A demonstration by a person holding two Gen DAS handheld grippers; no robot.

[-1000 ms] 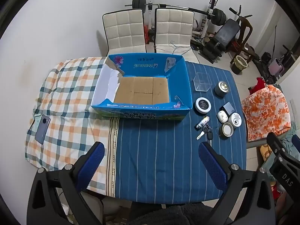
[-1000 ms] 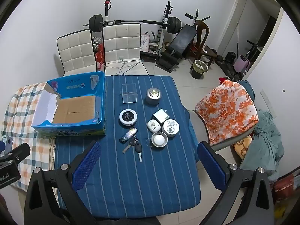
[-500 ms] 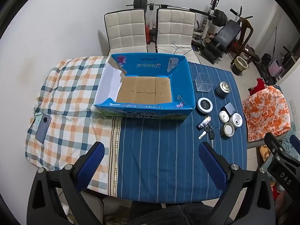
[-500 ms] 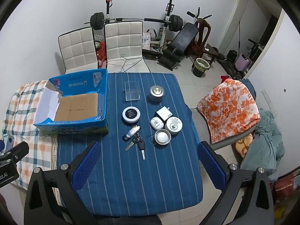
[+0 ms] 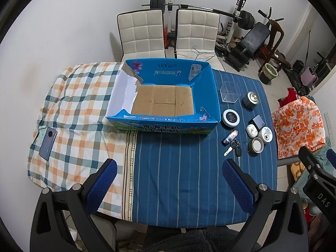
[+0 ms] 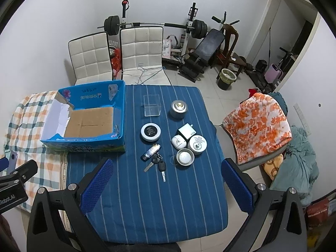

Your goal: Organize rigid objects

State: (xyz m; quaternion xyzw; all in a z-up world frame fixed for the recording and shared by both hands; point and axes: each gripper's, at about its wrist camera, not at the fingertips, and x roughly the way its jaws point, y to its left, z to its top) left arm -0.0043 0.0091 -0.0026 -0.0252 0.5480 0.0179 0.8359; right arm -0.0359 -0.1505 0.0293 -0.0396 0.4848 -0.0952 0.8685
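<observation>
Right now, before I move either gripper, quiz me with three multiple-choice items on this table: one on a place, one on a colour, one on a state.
1. Where does the clear plastic box stand?
A. inside the blue carton
B. on the blue striped cloth, between the carton and the silver tin
C. on the checked cloth

2. What colour is the inner floor of the blue carton?
A. brown cardboard
B. white
C. orange

3. How do the two grippers stand?
A. both shut on keys
B. left shut, right open
C. both open and empty

Answers:
1 B: it sits on the blue striped cloth, right of the carton and left of the silver tin.
2 A: bare brown cardboard shows inside, with nothing in it.
3 C: the left gripper and the right gripper both hold their fingers wide apart, with nothing between them.
</observation>
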